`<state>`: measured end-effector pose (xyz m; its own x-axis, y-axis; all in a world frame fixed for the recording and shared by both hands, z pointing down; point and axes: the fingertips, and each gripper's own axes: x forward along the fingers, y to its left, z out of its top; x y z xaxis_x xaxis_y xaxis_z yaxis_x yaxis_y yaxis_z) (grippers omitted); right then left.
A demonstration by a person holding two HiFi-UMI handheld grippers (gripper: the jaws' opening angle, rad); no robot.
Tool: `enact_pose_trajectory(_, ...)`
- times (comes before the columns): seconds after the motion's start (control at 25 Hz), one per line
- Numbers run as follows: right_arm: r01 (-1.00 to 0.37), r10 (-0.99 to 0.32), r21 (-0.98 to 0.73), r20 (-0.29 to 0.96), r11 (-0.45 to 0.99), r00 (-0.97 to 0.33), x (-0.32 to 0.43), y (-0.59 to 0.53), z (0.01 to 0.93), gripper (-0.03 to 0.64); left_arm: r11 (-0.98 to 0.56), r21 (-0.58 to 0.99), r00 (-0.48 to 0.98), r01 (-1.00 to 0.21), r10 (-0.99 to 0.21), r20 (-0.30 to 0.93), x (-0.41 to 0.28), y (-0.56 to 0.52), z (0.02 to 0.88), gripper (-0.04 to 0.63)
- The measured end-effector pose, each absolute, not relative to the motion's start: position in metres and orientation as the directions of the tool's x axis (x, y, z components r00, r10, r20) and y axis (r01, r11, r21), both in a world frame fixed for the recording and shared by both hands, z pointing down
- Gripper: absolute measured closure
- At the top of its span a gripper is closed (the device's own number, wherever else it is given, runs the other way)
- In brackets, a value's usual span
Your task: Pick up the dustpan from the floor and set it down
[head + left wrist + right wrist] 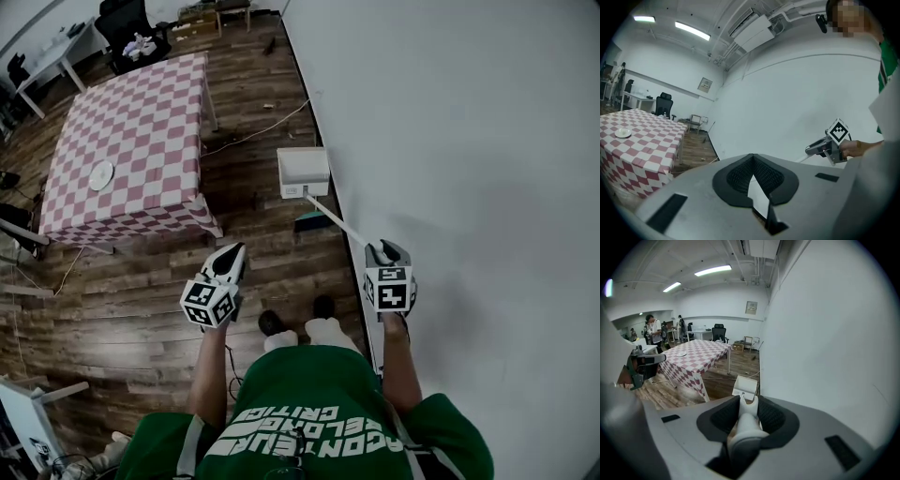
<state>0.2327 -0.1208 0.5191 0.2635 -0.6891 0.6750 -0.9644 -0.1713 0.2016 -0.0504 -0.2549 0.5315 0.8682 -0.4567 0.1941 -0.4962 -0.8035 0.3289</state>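
Note:
The dustpan point(303, 172) is a white box-shaped pan on a long thin white handle point(336, 221) that slants back to my right gripper point(382, 251). That gripper is shut on the handle's thick white grip point(746, 420), which fills the gap between the jaws in the right gripper view, with the pan point(745, 386) beyond it close to the wall. Whether the pan touches the floor I cannot tell. My left gripper point(230, 258) hangs over the wooden floor to the left of the handle, its jaws shut point(752, 159) with nothing between them.
A white wall point(469, 141) runs along the right side. A table with a pink checkered cloth point(131, 141) and a plate point(101, 174) stands at the left. A dark teal object point(311, 222) lies by the handle. A cable point(262, 127) crosses the floor.

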Motion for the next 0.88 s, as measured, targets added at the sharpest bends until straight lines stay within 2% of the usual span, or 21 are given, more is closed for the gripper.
enact_pose_trajectory(0.44,-0.962,-0.606,0.203,0.747,-0.182,0.272,0.255,-0.046,0.57,0.494,-0.871,0.303,0.918,-0.386,-0.332,0.217,0.014,-0.194,0.53,0.592)
enact_pose_trajectory(0.88,-0.973,-0.526,0.18,0.819,-0.142,0.228,0.284,0.021,0.63,0.494,-0.879,0.312,0.919,-0.361,-0.278,0.28,0.052,-0.115,0.548,0.592)
